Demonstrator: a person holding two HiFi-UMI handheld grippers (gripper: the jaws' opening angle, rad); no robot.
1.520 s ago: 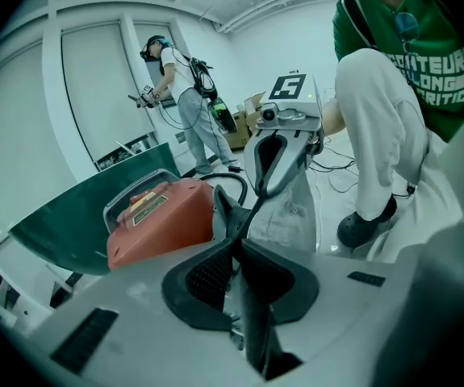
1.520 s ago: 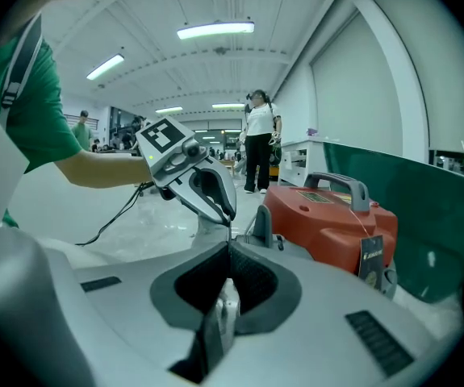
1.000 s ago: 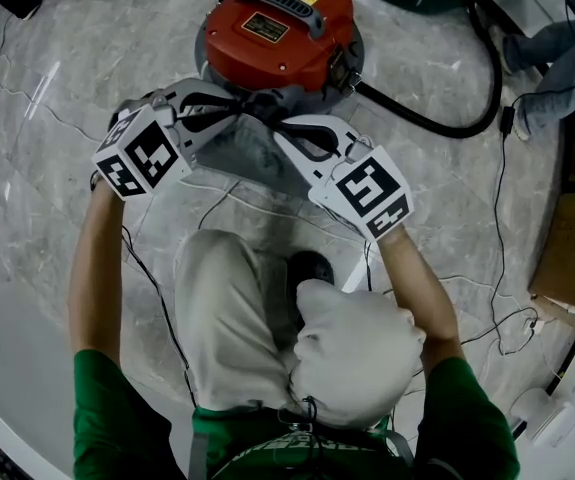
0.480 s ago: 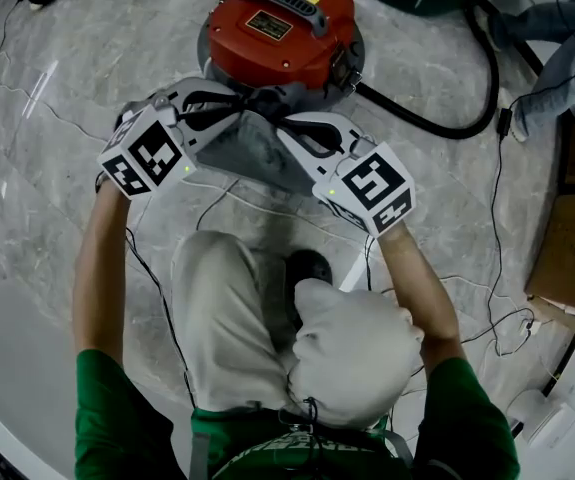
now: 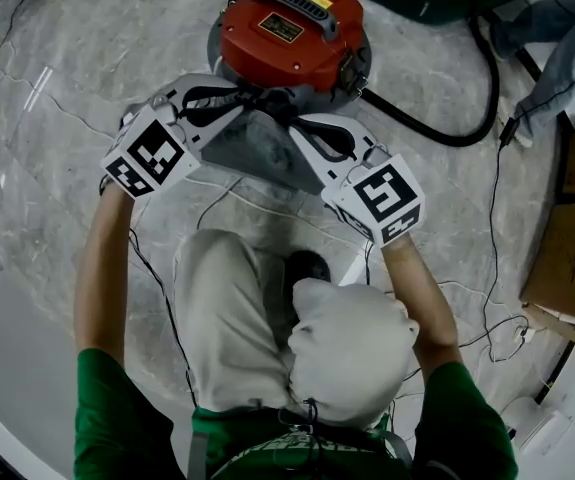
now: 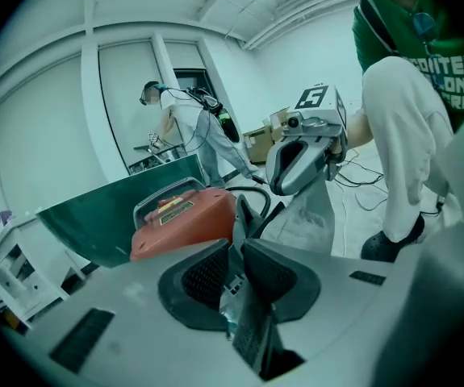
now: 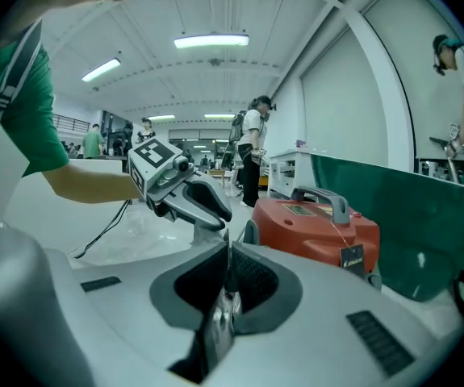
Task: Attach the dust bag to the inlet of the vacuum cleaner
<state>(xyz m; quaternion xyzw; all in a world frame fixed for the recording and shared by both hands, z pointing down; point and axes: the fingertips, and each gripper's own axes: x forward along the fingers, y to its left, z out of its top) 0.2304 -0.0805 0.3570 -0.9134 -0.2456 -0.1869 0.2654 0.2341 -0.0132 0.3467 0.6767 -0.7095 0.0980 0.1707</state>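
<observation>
— While the person knelt on the floor [image 5: 47, 98], where was the dust bag [image 5: 249, 150]?
— Stretched between both tools, just beside the red vacuum cleaner [image 5: 289, 33]. The right hand-held gripper [image 5: 289, 125] was clamped tight on one edge; the left hand-held gripper [image 5: 247, 105] had just been easing its jaws apart, the other edge pinched between them

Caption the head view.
Left gripper and right gripper hold the dust bag at the vacuum cleaner; left jaws just opening, bag between them.

left hand-held gripper [image 6: 238, 255] jaws opening, dust bag [image 5: 249, 148] between
</observation>
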